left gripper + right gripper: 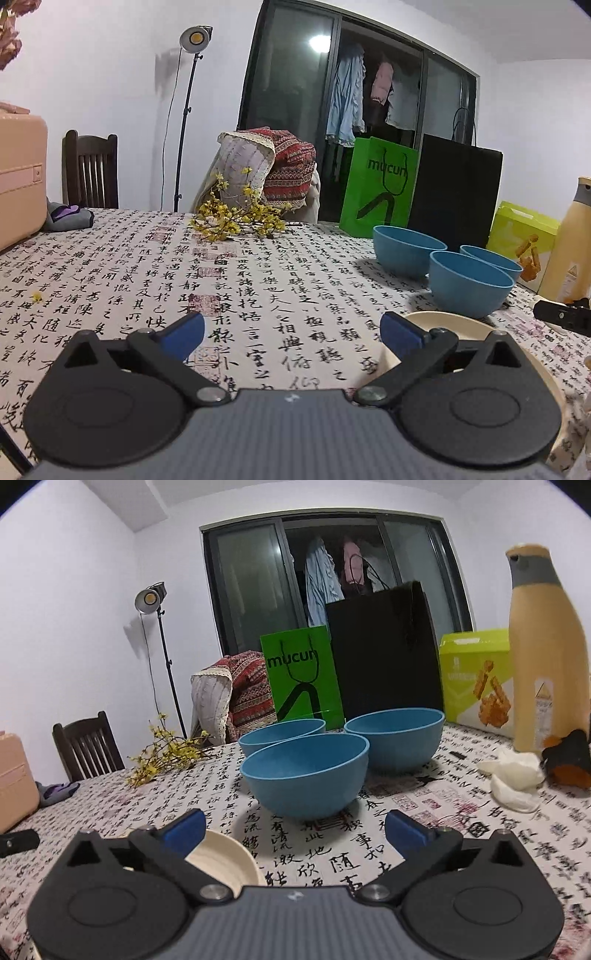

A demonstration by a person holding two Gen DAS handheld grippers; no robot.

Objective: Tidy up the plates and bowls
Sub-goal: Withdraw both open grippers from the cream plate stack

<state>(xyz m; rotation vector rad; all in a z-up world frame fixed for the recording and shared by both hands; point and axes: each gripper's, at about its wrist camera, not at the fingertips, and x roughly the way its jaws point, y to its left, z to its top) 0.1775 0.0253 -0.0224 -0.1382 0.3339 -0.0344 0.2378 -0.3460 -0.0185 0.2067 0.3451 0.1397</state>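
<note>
Three blue bowls stand close together on the calligraphy tablecloth: the nearest bowl (306, 775), one behind it on the left (282, 733) and one on the right (397, 738). In the left wrist view the same group (471, 284) sits ahead to the right. A cream plate (225, 860) lies low on the table, under the right gripper's left finger; in the left wrist view the plate (443, 325) lies under the left gripper's right finger. My left gripper (291, 334) is open with only tablecloth between its pads. My right gripper (295, 829) is open and empty, just short of the nearest bowl.
A green bag (303, 675), a black bag (384, 653), a lime box (476, 679) and a tan bottle (546, 650) line the back right. White cloth (513, 779) lies near the bottle. Yellow flowers (236, 218), a pink case (18, 177) and a chair (92, 170) are on the left.
</note>
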